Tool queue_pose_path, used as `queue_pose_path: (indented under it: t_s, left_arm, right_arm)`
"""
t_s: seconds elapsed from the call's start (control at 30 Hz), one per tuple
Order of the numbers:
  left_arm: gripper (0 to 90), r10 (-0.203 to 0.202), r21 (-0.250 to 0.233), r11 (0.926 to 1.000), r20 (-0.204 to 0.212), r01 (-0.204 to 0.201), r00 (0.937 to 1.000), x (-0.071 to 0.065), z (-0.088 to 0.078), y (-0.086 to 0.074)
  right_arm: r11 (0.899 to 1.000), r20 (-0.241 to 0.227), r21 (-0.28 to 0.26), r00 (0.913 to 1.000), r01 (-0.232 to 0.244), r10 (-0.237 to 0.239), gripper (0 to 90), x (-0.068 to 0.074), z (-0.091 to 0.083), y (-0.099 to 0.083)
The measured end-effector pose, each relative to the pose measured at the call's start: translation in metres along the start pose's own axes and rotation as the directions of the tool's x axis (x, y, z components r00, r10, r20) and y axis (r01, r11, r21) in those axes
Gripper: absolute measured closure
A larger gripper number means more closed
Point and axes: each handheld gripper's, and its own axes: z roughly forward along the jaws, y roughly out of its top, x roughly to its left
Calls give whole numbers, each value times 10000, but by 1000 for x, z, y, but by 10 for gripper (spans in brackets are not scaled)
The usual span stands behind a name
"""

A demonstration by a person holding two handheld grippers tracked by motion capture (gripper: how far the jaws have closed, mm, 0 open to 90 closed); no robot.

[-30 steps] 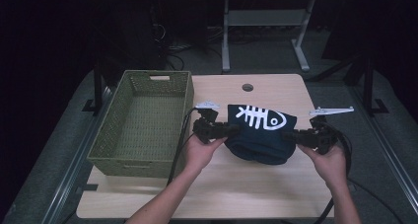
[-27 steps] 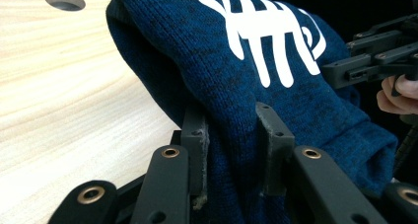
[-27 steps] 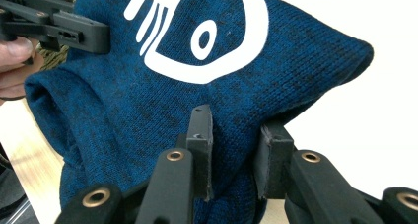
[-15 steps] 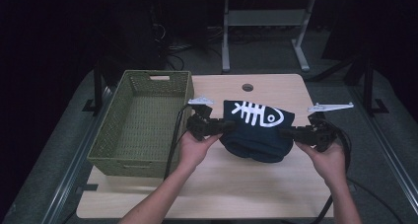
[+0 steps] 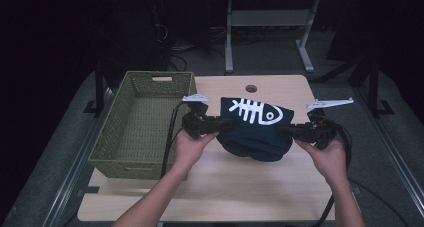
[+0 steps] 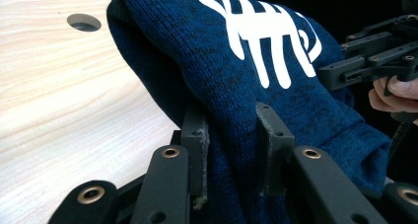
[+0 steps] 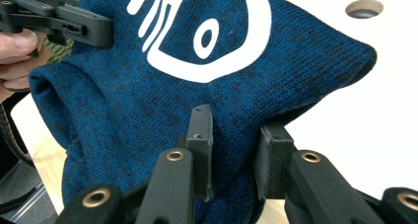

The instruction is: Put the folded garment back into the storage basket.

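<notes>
Above the table (image 5: 150, 197), folded sweater (image 5: 255, 129) between both clamped hand-held grippers.

— What is changing over there?

— The folded blue sweater (image 5: 256, 129) is travelling left across the table (image 5: 210, 187), away from where it was a second ago and closer to the green basket (image 5: 142, 119).

— And the hands?

— They are shifting left with it. The left gripper (image 5: 216, 123) is nearing the basket's rim; the right gripper (image 5: 290, 132) is trailing in toward the middle, both pinching the knit.
</notes>
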Motion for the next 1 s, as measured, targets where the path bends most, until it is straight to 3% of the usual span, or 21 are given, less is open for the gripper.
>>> queue_pose_path:
  t_s: [0.53, 1.0]
  left_arm:
    - [704, -216, -299, 9993, -201, 210, 9996, 11, -25, 0]
    - [704, -367, -566, 9978, -498, 339, 9981, 25, -52, 1]
  right_arm:
    - [9992, -481, -186, 9982, 350, -359, 718, 20, 6, 19]
    - [9981, -820, -65, 9947, 612, -616, 719, 37, 23, 39]
